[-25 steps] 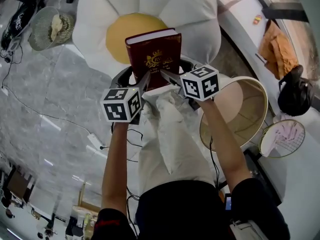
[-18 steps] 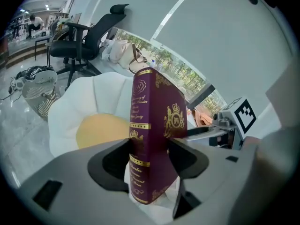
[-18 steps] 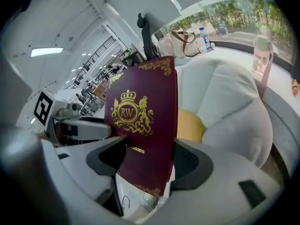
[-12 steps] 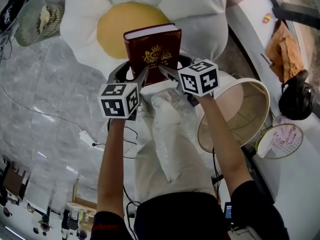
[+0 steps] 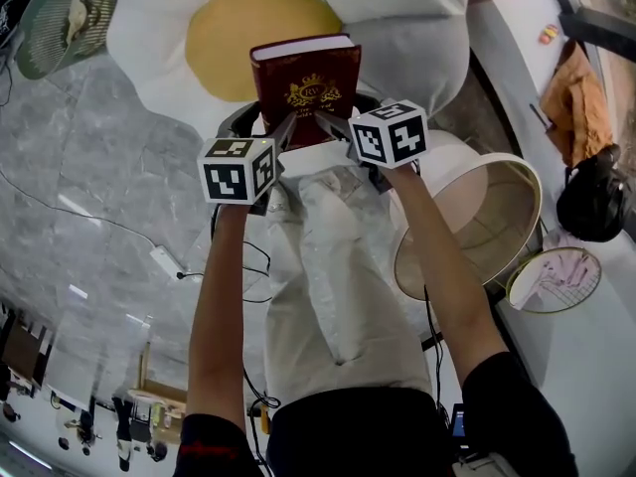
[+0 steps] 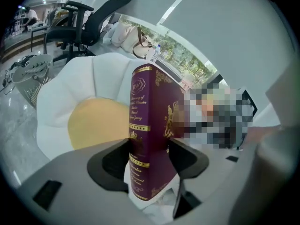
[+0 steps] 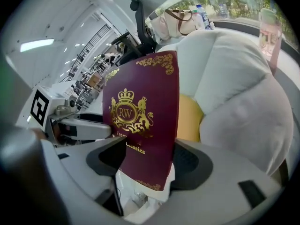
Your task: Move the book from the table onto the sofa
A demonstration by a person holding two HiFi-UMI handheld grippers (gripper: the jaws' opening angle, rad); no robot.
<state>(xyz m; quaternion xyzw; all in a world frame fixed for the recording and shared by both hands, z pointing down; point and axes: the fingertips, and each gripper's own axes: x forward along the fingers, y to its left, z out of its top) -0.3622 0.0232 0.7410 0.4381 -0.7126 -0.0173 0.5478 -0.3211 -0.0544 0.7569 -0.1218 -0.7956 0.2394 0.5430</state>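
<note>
head view: book upright over the white flower-shaped sofa, between left hand-held gripper and right hand-held gripper | left gripper view: jaws clenched on the book's lower end, spine showing | right gripper view: jaws clenched on its lower end, crested cover showing

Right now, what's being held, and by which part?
The maroon book, upright, gripped by its bottom end with both grippers: the left gripper at the spine-side lower corner, the right gripper at the other lower corner.
</note>
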